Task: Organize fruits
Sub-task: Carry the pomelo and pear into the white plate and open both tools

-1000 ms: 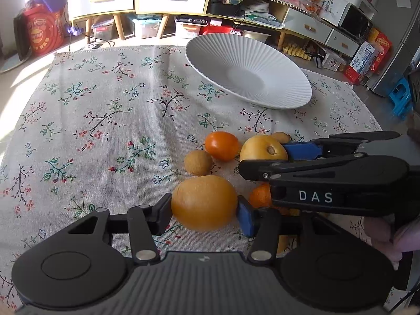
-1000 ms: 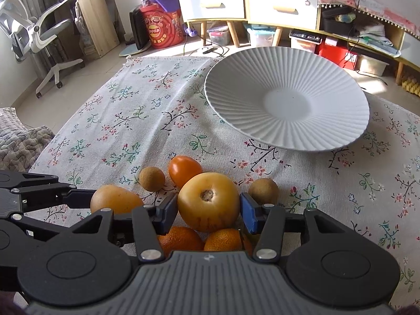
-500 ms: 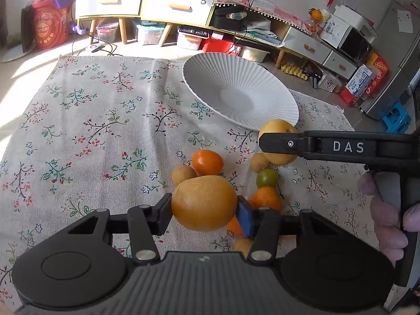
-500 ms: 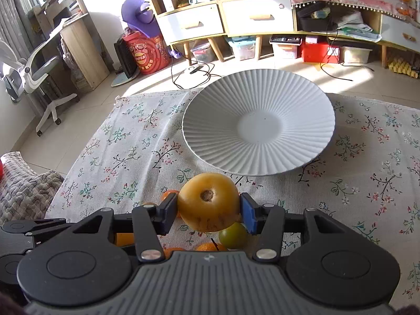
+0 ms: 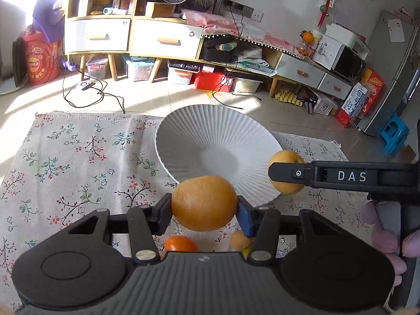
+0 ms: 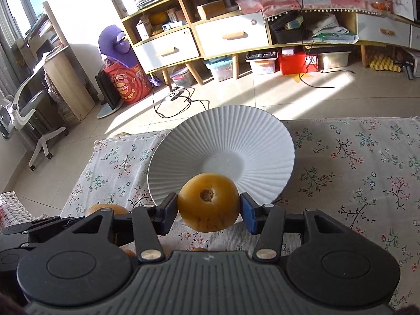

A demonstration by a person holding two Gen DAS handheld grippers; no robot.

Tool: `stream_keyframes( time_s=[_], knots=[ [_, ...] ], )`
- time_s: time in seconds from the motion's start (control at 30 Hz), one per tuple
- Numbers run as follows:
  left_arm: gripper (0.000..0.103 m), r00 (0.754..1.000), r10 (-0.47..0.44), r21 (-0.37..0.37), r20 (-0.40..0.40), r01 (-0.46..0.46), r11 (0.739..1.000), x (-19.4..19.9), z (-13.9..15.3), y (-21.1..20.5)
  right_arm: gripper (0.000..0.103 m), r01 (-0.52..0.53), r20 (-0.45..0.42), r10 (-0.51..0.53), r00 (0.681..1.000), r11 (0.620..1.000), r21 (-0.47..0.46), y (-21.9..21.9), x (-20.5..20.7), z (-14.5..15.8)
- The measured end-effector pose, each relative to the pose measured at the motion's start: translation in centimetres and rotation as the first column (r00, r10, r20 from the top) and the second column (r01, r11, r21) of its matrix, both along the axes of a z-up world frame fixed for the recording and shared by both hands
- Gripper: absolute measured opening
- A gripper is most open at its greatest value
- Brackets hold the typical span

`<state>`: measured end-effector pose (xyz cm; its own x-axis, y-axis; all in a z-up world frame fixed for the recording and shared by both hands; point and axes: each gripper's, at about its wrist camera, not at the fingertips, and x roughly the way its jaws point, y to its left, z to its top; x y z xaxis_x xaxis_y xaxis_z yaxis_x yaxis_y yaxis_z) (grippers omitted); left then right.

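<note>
My left gripper (image 5: 204,208) is shut on a large orange fruit (image 5: 204,202), held in the air just in front of the white ribbed plate (image 5: 210,134). My right gripper (image 6: 208,210) is shut on a yellow round fruit (image 6: 208,201) with a brown stem scar, at the plate's (image 6: 236,134) near rim. In the left wrist view the right gripper's finger marked DAS (image 5: 341,176) crosses that yellow fruit (image 5: 284,158) at the plate's right edge. A small orange fruit (image 5: 181,244) and a tan one (image 5: 239,239) lie on the cloth below.
The plate stands on a floral tablecloth (image 5: 78,162) near the table's far edge. A gloved hand (image 5: 386,236) holds the right gripper. Beyond the table are floor cables, low cabinets (image 6: 231,36) and an office chair (image 6: 23,110).
Both grippers have lifted their fruits off the cloth and carried them toward the plate. The remaining fruits on the cloth have slid down behind the gripper bodies.
</note>
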<state>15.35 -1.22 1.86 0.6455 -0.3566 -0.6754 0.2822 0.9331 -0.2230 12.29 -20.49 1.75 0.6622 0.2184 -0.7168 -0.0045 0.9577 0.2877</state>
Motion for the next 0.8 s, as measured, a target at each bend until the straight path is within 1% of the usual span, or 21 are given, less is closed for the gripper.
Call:
stream_keyframes(
  time_s=[0.1, 0.17, 0.23, 0.4, 0.63, 0.8],
  knots=[
    [0.049, 0.999, -0.032, 0.003, 0.039, 0.032, 0.999, 1.0, -0.4, -1.1, 0.047, 0.024, 0.004, -0.024, 1.0, 1.0, 0.003, -0.6, 1.0, -0.4],
    [0.049, 0.997, -0.058, 0.006, 0.058, 0.058, 0.998, 1.7, -0.8, -1.8, 0.047, 0.031, 0.018, -0.031, 0.999, 0.999, 0.022, -1.0, 1.6, -0.9],
    [0.049, 0.995, -0.074, 0.009, 0.06, 0.074, 0.997, 2.5, -1.4, -2.4, 0.047, 0.036, 0.023, -0.037, 0.999, 0.998, 0.042, -1.3, 2.3, -1.3],
    [0.049, 0.992, -0.107, 0.028, 0.073, 0.105, 0.994, 4.0, -2.4, -3.8, 0.047, 0.045, 0.021, -0.046, 0.999, 0.997, 0.059, -1.2, 4.3, -2.3],
    [0.049, 0.99, -0.124, 0.075, 0.066, 0.119, 0.99, 5.2, -3.5, -4.6, 0.047, 0.067, -0.003, -0.067, 0.998, 0.997, 0.042, -1.0, 6.7, -3.0],
    [0.049, 0.991, -0.124, 0.099, 0.054, 0.118, 0.988, 5.7, -4.0, -4.7, 0.047, 0.067, -0.016, -0.067, 0.998, 0.998, 0.017, -0.5, 7.1, -3.4]
  ],
)
